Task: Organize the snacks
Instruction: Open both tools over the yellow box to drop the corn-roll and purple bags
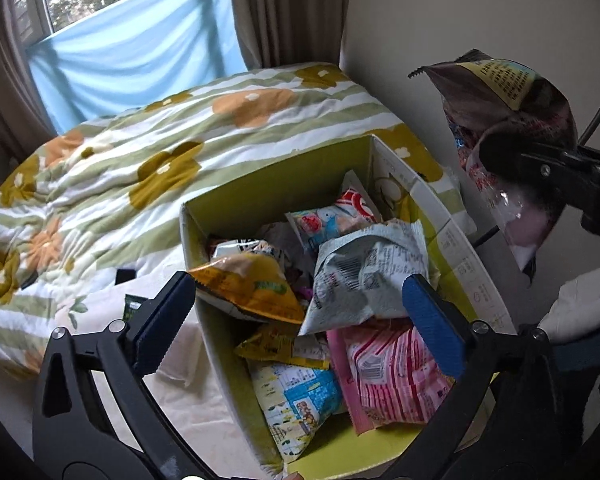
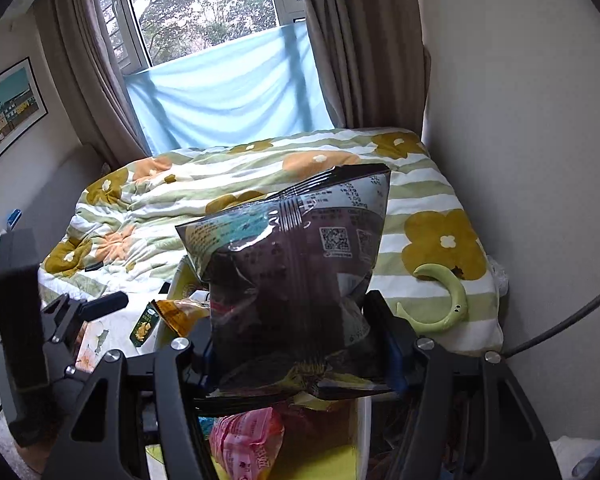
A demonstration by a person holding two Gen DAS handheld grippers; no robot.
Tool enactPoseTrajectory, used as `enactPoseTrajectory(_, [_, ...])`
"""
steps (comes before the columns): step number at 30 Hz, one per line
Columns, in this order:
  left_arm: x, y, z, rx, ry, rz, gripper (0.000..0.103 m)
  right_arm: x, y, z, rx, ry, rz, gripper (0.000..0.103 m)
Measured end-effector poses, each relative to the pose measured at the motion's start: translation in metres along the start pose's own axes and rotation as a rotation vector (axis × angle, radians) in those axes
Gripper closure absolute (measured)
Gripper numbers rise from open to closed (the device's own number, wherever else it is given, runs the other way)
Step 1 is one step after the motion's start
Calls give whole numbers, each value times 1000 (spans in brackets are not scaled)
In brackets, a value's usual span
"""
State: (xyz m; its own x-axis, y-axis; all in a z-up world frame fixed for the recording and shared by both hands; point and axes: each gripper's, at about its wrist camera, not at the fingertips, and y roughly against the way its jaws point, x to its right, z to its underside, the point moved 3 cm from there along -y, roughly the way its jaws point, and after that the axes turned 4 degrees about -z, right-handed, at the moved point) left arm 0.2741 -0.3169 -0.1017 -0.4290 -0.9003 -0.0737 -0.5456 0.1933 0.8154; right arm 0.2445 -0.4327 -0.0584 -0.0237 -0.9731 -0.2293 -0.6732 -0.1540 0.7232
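Note:
A yellow-green box (image 1: 260, 188) on the bed holds several snack packets: an orange one (image 1: 252, 284), a grey-white one (image 1: 364, 272), a pink one (image 1: 396, 376). My left gripper (image 1: 296, 320) is open above the box's near left corner, its blue pads (image 1: 432, 320) on either side of the packets, holding nothing. My right gripper (image 2: 296, 344) is shut on a dark purple snack bag (image 2: 292, 264), held up above the box. The same bag shows at the right of the left wrist view (image 1: 508, 128). The pink packet lies below it (image 2: 244, 444).
A flowered quilt (image 1: 140, 160) covers the bed behind the box. A small green packet (image 2: 144, 324) lies on the bed left of the box. A green crescent toy (image 2: 448, 300) lies on the quilt at right. A wall (image 2: 520, 120) is close on the right.

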Motion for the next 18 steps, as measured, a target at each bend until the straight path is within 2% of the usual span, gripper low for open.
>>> enactPoseTrajectory(5, [-21,3,27,-32,62,10,1,0,-15,6,-38,14,-29,44])
enactPoseTrajectory(8, [-40,3,36,-40,99,-9,1,-4,-24,5,-61,34,-46,44])
enactPoseTrajectory(18, [-77,16,34,-17,183,-69,1,-35,-57,-25,-97,95,-145,41])
